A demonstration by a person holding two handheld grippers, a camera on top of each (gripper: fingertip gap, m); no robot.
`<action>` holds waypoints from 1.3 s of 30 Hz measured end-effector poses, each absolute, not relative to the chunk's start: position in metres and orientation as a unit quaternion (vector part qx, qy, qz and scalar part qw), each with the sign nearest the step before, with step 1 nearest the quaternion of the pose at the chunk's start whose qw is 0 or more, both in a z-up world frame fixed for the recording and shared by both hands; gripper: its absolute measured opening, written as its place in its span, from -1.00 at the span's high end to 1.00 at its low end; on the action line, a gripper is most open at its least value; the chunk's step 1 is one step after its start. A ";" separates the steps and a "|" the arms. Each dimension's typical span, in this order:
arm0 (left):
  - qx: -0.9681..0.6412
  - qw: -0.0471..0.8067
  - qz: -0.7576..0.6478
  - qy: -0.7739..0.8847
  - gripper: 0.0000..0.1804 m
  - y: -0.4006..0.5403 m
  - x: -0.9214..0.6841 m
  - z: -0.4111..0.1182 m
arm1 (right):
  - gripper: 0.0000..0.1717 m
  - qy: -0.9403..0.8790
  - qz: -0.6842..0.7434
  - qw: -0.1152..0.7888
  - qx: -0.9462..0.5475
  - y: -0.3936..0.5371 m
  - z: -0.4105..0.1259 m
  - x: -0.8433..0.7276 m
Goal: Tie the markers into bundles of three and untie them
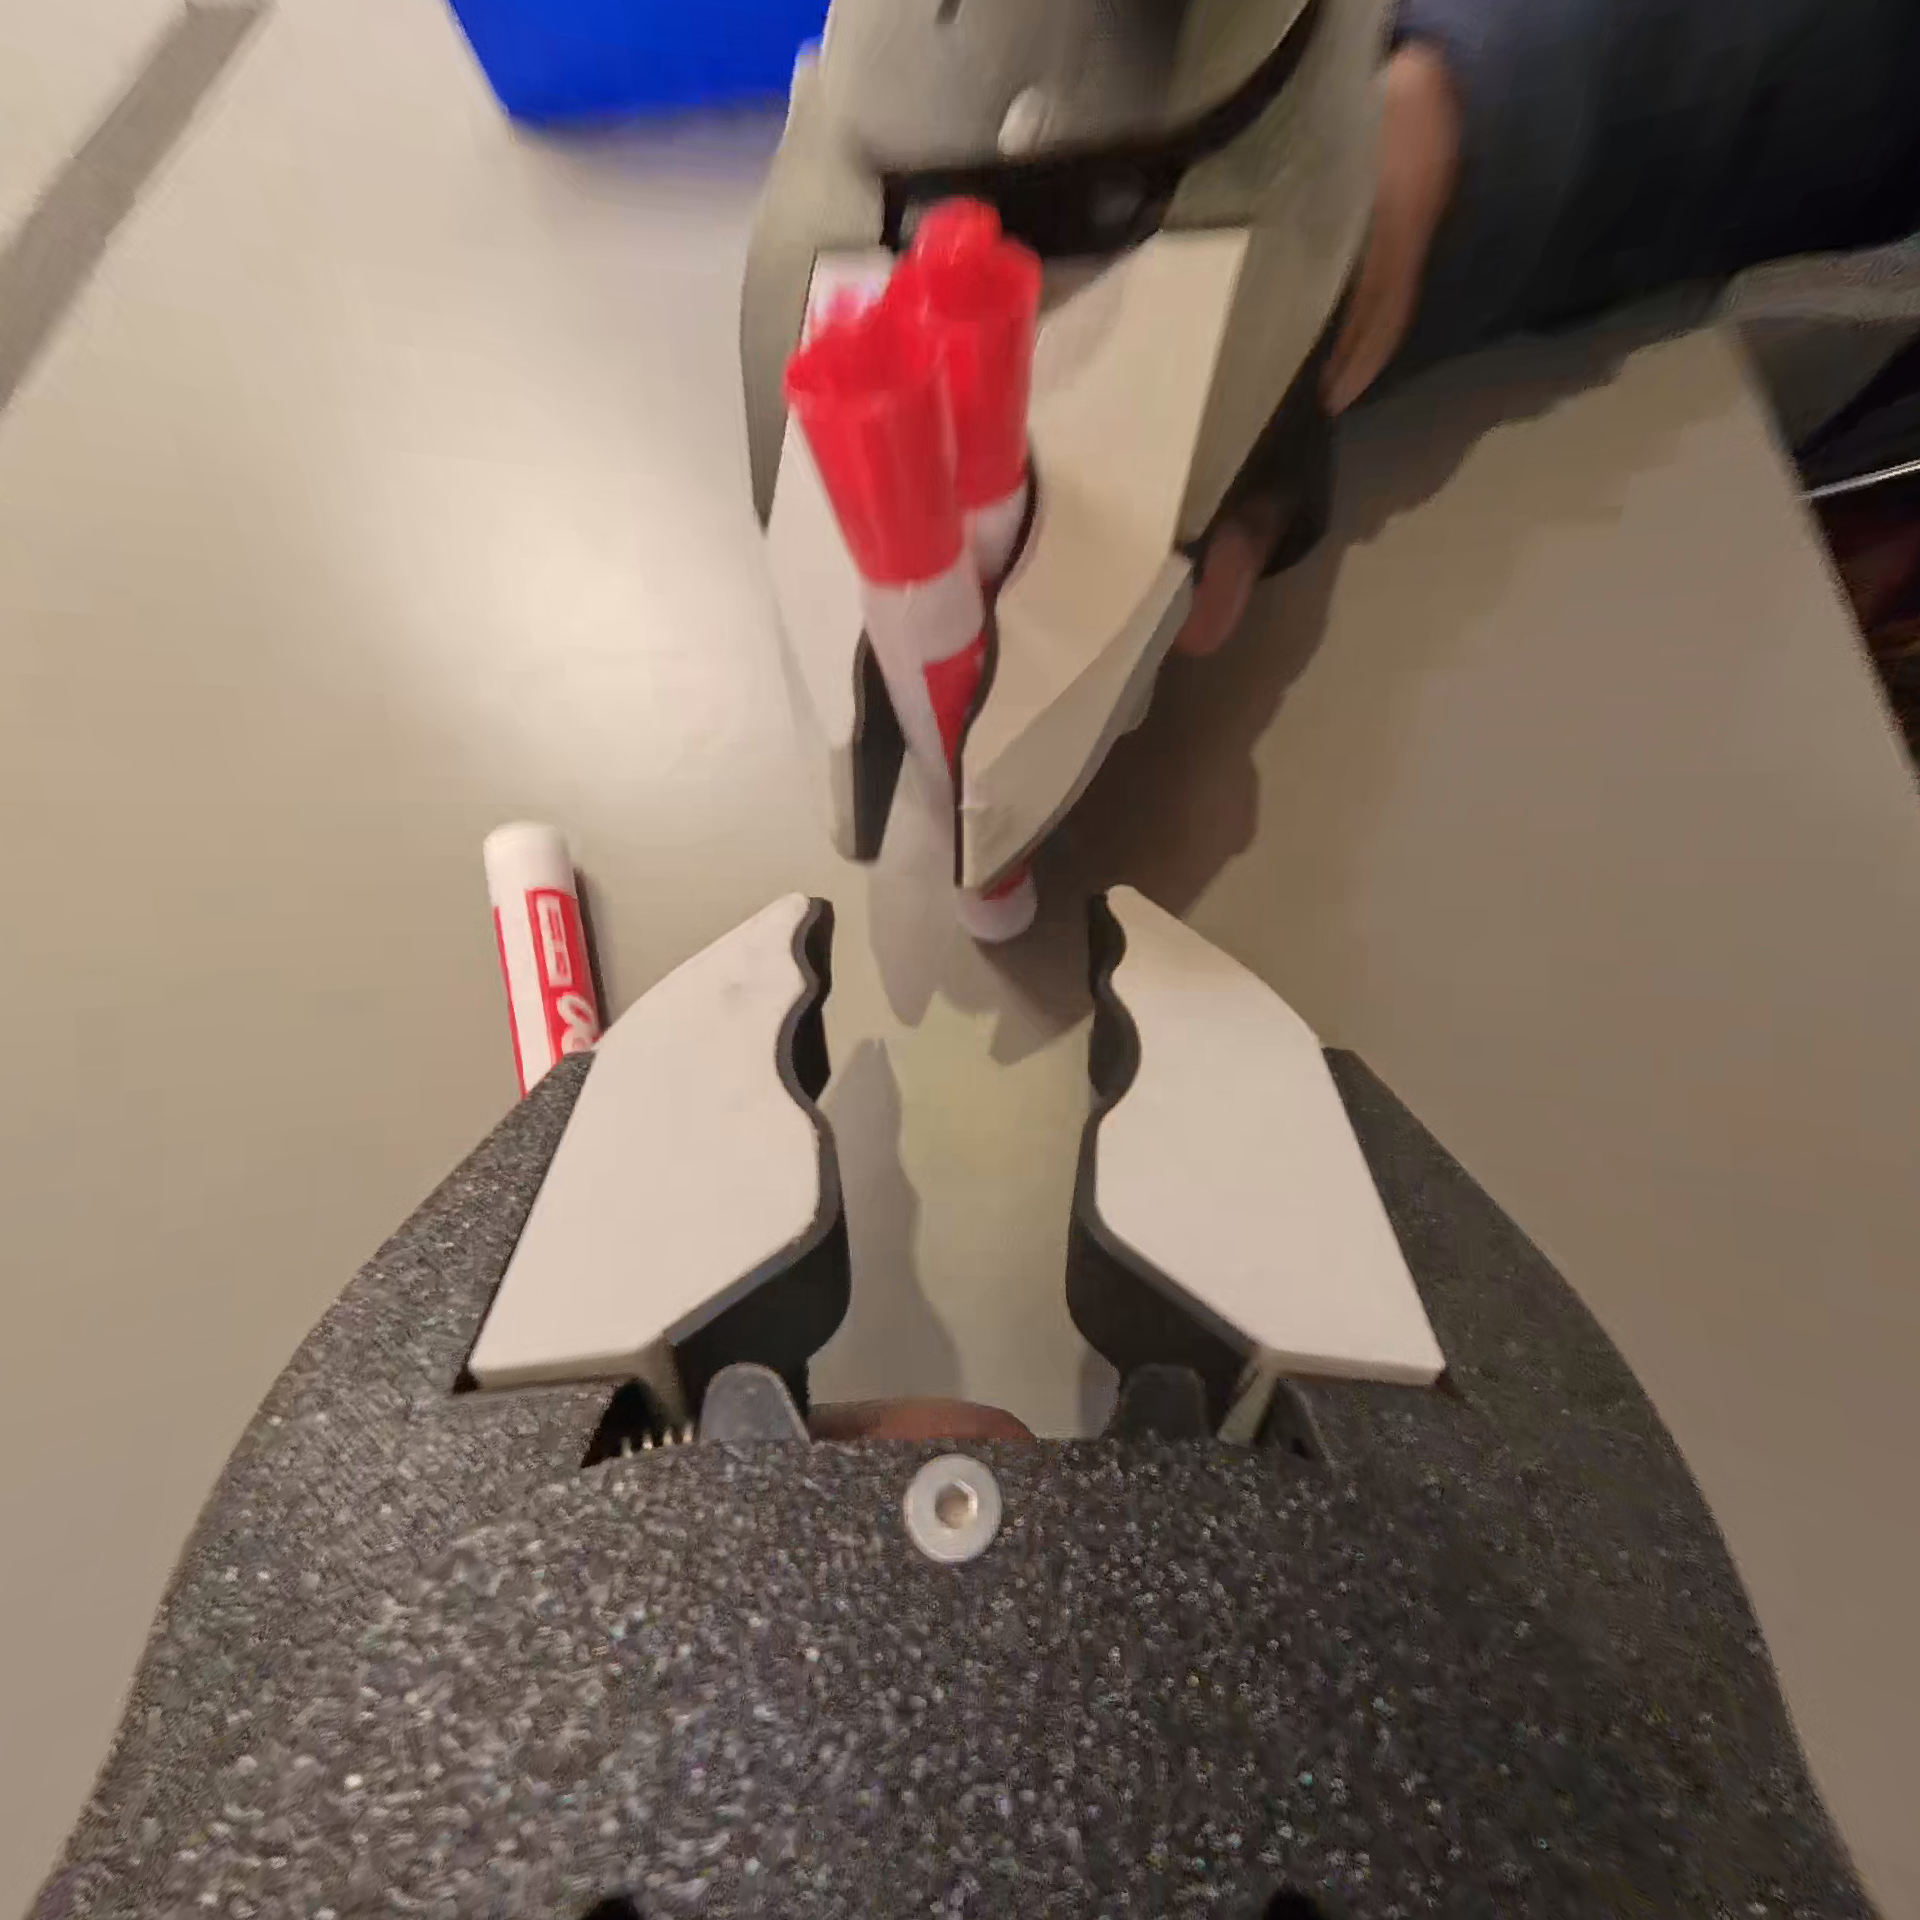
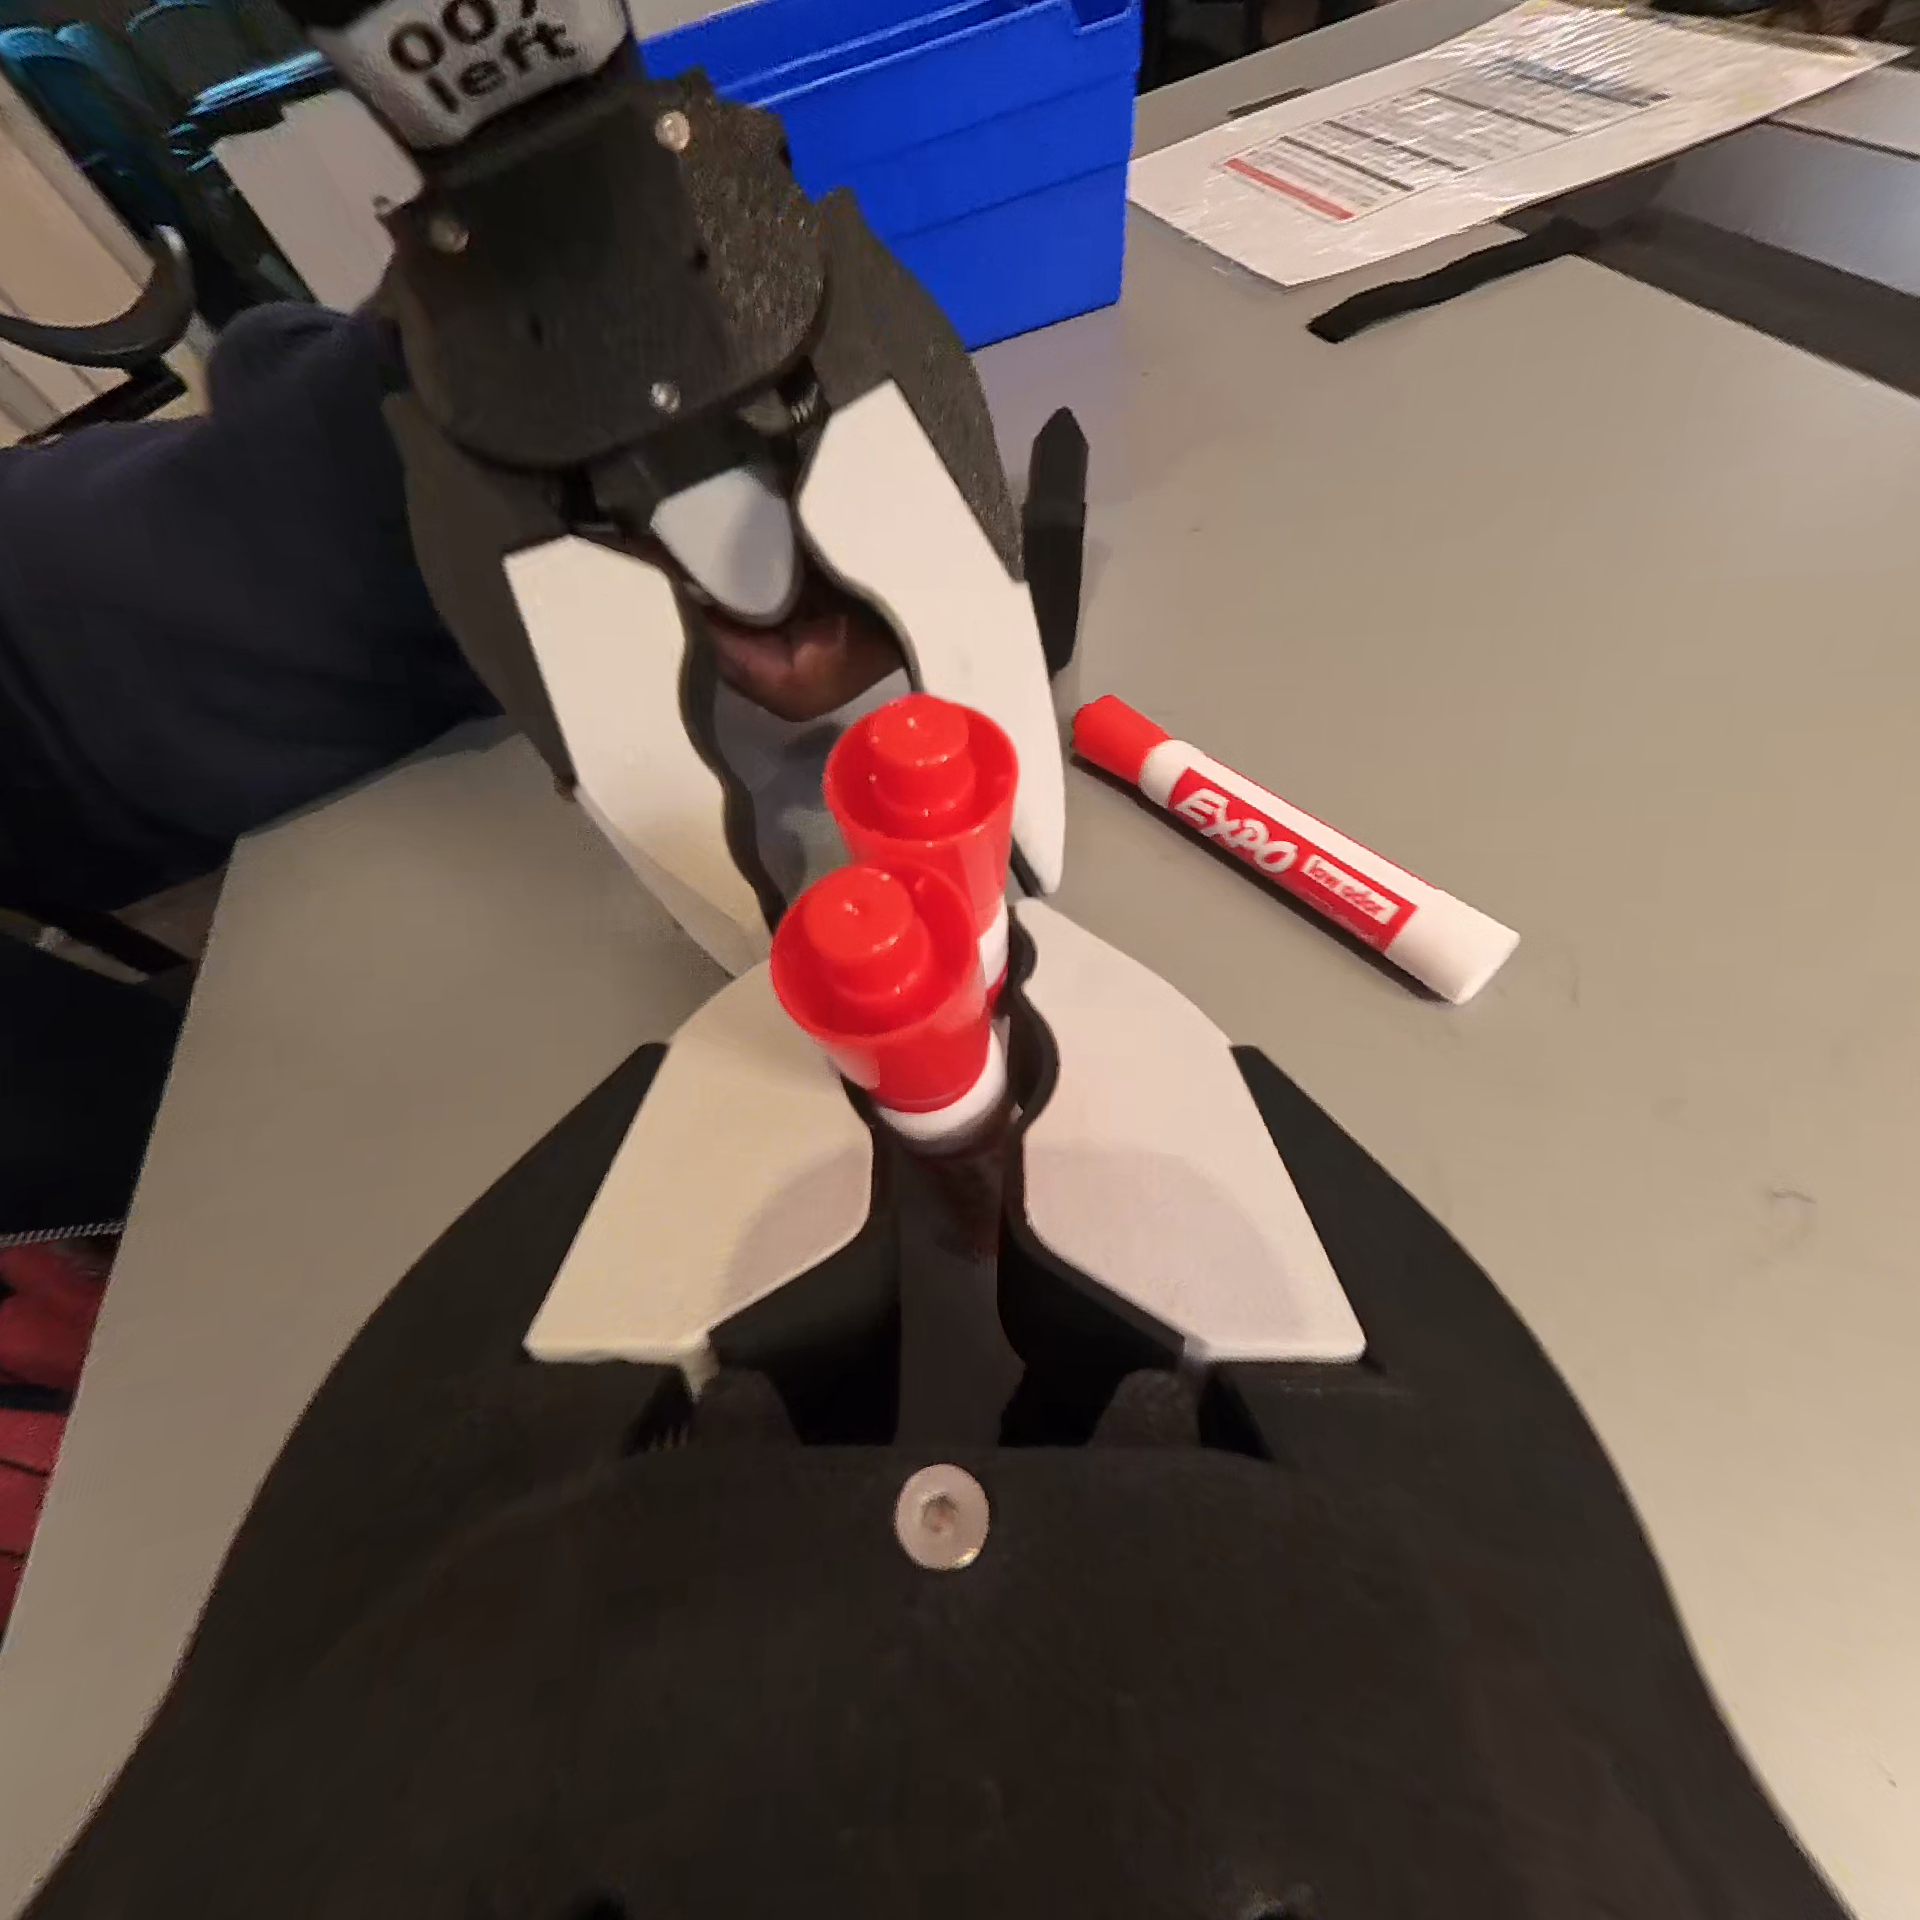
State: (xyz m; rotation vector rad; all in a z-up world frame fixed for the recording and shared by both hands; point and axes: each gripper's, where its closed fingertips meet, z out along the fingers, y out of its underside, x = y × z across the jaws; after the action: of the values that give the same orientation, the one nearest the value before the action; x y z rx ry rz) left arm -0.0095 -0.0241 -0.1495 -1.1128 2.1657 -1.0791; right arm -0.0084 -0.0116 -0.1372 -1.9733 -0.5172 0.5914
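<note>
1. The left gripper (image 1: 961, 935) stands open, with bare table (image 2: 1558, 623) showing through its gap.
2. Just ahead of it, the right gripper (image 1: 914, 842) clamps two upright red-capped markers (image 2: 894, 935), blocking the way forward.
3. A loose marker (image 2: 1288, 847) lies flat just beside the left gripper.
4. A blue bin (image 2: 956, 156) and a laminated sheet (image 2: 1455, 135) close off the far edge.
5. The table to the right of the loose marker is open.

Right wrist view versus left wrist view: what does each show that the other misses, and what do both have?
Only the right wrist view shows the printed sheet, the black strap and the loose red marker's cap. Only the left wrist view shows the held markers' bottom ends poking below the right gripper. Both show the two red-capped markers clamped upright in the right gripper, the open, empty left gripper, the loose marker, the blue bin and the table.
</note>
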 end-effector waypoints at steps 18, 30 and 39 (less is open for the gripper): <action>-0.332 0.253 -0.619 0.666 0.34 -0.044 0.004 -0.091 | 0.80 -0.269 0.286 0.459 -0.797 -0.022 -0.139 -0.027; -0.329 0.199 -0.659 0.647 0.53 -0.058 0.015 -0.086 | 0.80 -0.273 0.282 0.457 -0.798 -0.022 -0.141 -0.028; -0.307 0.214 -0.648 0.663 0.78 -0.060 0.015 -0.087 | 0.80 -0.278 0.279 0.456 -0.798 -0.022 -0.141 -0.029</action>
State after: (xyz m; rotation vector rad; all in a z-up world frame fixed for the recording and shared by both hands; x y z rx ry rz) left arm 0.0155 -0.0602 -0.0870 -0.8508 1.8412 -1.7991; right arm -0.0292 -0.0224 -0.1410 -1.9669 -0.6849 0.6883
